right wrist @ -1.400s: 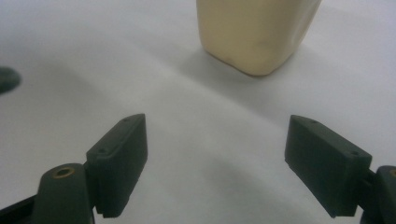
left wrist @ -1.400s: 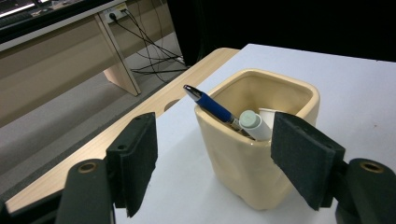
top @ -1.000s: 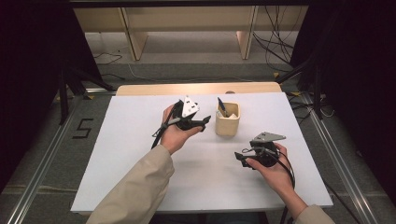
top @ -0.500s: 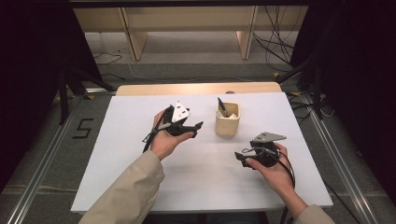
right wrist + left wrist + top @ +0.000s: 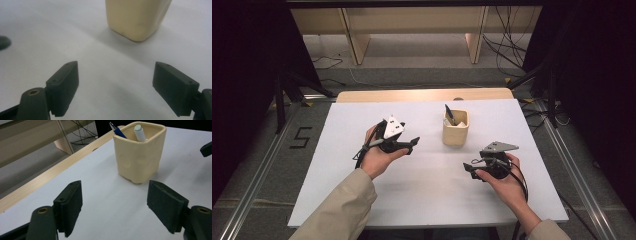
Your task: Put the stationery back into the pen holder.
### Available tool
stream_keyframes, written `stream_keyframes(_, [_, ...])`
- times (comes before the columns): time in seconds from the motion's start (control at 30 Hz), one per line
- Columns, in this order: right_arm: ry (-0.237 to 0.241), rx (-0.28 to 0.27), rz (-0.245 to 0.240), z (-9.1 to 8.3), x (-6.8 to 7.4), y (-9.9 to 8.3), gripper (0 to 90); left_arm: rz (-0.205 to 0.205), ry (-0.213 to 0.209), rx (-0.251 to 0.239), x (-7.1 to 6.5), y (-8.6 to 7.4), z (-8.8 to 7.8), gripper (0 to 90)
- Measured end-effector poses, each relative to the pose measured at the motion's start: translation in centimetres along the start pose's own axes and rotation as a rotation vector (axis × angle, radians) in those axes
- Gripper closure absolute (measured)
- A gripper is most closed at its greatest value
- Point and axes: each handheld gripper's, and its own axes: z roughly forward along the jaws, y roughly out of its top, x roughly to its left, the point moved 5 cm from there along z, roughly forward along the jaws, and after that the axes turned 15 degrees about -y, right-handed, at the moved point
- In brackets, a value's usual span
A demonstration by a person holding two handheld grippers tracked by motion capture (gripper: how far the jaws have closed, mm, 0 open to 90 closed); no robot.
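While both grippers were apart and empty, the readings at this moment were as follows.

Change: the left gripper (image 5: 412, 145) had drawn back from the cup (image 5: 455, 128) toward 9 o'clock on the sheet since the earlier frames, and its jaws had just been opening a little, with nothing between them.
Meaning: the left hand (image 5: 377, 155) appeared to have finished a drop into the cup and to be clearing away; this is a judgement, not an observation.
Left fingers: wide apart, bare sheet between the pads (image 5: 71, 206).
Right fingers: wide apart, nothing between the pads (image 5: 63, 87); the right gripper (image 5: 469, 169) had stayed put.
Cup position: upright on the white sheet (image 5: 362, 200), right of centre, at 3 o'clock of the left gripper and 11 o'clock of the right gripper, touching neither.
Cup contents: a blue pen (image 5: 117, 131) leaning at the rim and a white marker (image 5: 139, 132) standing inside.
Edges: the wooden table edge (image 5: 422, 95) ran beyond the cup at 12 o'clock; the sheet's near edge lay by the sleeve (image 5: 339, 210) at 6 o'clock.
Open room: bare sheet lay between the two grippers and at 6 o'clock of the cup; room at 9 o'clock of the left hand was ample.
Caution: the cup looked light, so a sideways knock could tip it.
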Motion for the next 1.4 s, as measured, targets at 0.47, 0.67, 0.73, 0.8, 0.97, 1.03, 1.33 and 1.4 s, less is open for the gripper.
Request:
stream_keyframes(0.47, [0.002,-0.001,0.001,-0.1,-0.1,-0.1,21.6,-0.029,0.004,0.017,-0.2,-2.7,-1.9,28.5])
stream_keyframes(0.67, [0.002,0.002,0.003,-0.2,-0.2,-0.3,21.6,-0.039,0.003,0.027,-0.4,-4.1,-2.7,28.5])
stream_keyframes(0.73, [0.002,0.000,0.003,-0.2,-0.2,-0.3,21.6,-0.038,0.002,0.029,-0.5,-4.4,-3.0,28.4])
stream_keyframes(0.8, [0.002,-0.001,0.004,-0.2,-0.3,-0.3,21.6,-0.045,0.002,0.031,-0.5,-5.0,-3.3,28.4])
stream_keyframes(0.97, [0.004,0.001,0.007,-0.3,-0.3,-0.4,21.6,-0.058,0.010,0.042,-0.3,-6.4,-4.3,28.2])
stream_keyframes(1.03, [0.004,0.000,0.005,-0.4,-0.3,-0.5,21.6,-0.066,0.016,0.048,-0.3,-7.2,-4.9,28.2])
stream_keyframes(1.33, [0.007,0.000,0.003,-0.5,-0.4,-0.7,21.6,-0.098,0.046,0.054,0.0,-9.8,-7.0,28.0])
stream_keyframes(1.4, [0.007,0.001,0.003,-0.5,-0.4,-0.8,21.6,-0.100,0.052,0.052,0.0,-10.2,-7.3,27.9])
